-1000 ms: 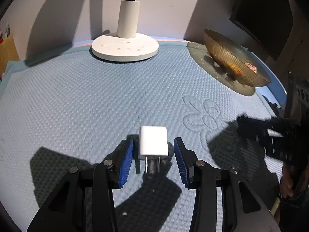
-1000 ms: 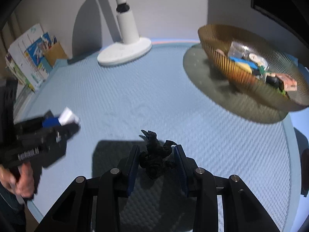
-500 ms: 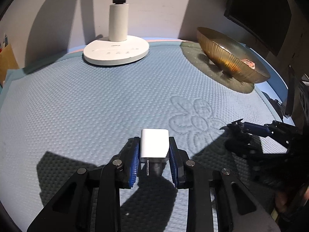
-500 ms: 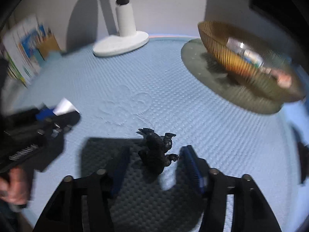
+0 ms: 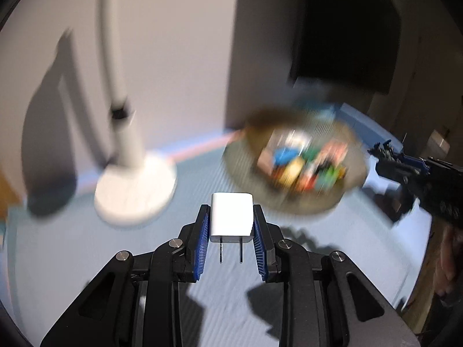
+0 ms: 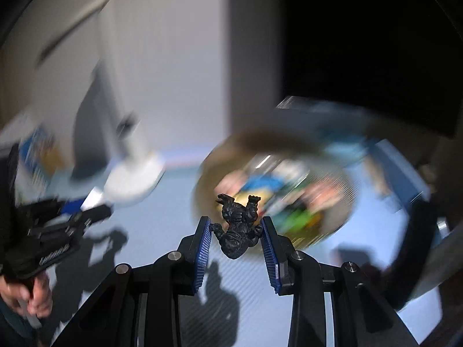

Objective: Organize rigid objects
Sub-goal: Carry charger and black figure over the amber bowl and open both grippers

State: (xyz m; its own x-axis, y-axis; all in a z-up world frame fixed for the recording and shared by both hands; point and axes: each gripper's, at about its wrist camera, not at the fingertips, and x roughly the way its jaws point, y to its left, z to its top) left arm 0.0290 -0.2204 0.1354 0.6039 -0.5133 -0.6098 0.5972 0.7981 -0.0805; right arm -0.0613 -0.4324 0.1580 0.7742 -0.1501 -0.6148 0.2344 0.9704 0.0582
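While both loads hung clear of the mat, we had two more pieces on their way to the bowl.

Our left gripper [image 5: 231, 225] was clenched on the white plug-in charger [image 5: 231, 215], prongs pointing back at us, held above the pale blue textured mat [image 5: 72, 248] just near of the white lamp base [image 5: 136, 190]. Our right gripper [image 6: 235, 235] had the small black monster figurine [image 6: 238, 228] between its blue pads [image 6: 202, 241], its jaws closing on it, and it too hung off the mat. Far and to the right sat the amber ribbed bowl [image 5: 344, 199], already heaped with colourful pieces, though blur hid what they were. We judged the sorting well advanced: these two items remained to be dropped in, and no other loose object showed on the mat.
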